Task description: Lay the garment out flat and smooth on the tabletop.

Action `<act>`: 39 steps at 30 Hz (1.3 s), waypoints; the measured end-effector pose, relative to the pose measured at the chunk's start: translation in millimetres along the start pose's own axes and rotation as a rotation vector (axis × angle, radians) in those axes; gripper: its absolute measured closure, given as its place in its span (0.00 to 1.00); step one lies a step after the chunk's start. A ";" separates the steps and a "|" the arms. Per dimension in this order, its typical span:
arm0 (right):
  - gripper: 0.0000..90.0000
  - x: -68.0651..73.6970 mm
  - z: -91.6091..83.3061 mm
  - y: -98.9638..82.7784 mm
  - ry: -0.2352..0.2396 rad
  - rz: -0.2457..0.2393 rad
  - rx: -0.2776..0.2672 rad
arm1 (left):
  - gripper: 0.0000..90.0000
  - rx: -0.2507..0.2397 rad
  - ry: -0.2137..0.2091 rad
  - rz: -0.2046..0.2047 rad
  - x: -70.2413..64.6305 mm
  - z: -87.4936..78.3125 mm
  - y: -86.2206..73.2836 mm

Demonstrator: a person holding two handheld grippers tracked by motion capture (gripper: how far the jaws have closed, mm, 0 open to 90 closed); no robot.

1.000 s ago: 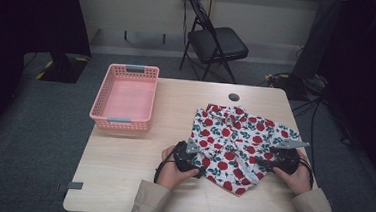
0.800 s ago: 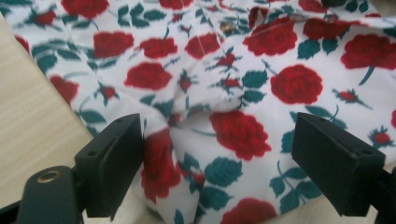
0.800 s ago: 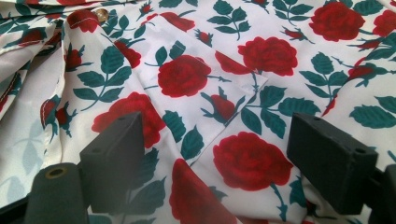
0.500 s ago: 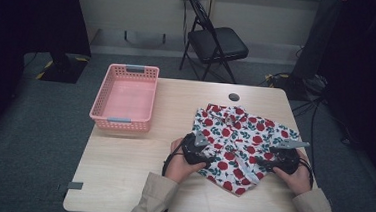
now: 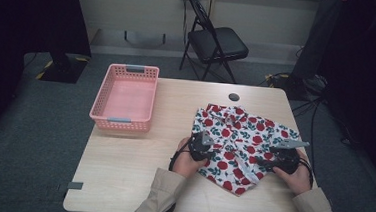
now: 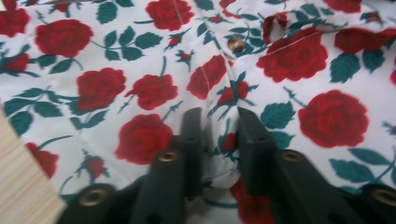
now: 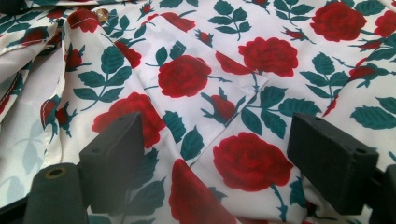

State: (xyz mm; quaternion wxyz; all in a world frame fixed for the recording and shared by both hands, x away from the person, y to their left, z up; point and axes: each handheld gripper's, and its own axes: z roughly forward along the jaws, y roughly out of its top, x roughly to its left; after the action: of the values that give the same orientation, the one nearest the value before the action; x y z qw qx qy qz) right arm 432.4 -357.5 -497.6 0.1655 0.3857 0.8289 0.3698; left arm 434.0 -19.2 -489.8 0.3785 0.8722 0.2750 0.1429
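A white shirt with red roses and green leaves (image 5: 244, 132) lies rumpled on the right half of the wooden table (image 5: 131, 167). My left gripper (image 5: 206, 143) rests on the shirt's left edge. In the left gripper view its jaws (image 6: 219, 128) have just been closing and pinch a raised fold of the shirt (image 6: 140, 88) between them. My right gripper (image 5: 278, 157) sits on the shirt's right part. In the right gripper view it (image 7: 217, 137) stands open, jaws wide apart over the flat shirt (image 7: 187, 74), near a pocket-like seam.
A pink plastic basket (image 5: 120, 120) stands at the table's left back. A small black round cap (image 5: 233, 96) sits in the tabletop beyond the shirt. A black folding chair (image 5: 215, 43) stands behind the table. Bare wood lies between basket and shirt.
The left hand has slid rightward from the table beside the shirt onto the shirt's left edge. The right hand has stayed where it was.
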 end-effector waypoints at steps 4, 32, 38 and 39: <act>0.20 -0.2 0.1 0.1 0.001 -0.001 0.000 | 0.91 0.000 -0.001 -0.014 4.6 -7.4 -1.1; 0.20 -0.1 0.1 0.1 0.002 -0.001 0.000 | 0.50 -0.079 0.073 -0.206 41.2 -68.3 -49.6; 0.20 -0.1 0.1 0.1 0.002 -0.001 0.000 | 0.42 -0.092 0.070 -0.181 36.6 -68.6 -37.6; 0.20 -0.1 0.1 0.1 0.003 -0.002 0.001 | 0.42 -0.093 0.066 -0.175 35.8 -67.6 -34.5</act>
State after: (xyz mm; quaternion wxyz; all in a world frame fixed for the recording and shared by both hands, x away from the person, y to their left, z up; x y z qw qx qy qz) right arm 432.5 -357.5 -497.6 0.1646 0.3846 0.8295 0.3699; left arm 419.2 60.5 -468.4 0.4202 0.8212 0.3555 0.1505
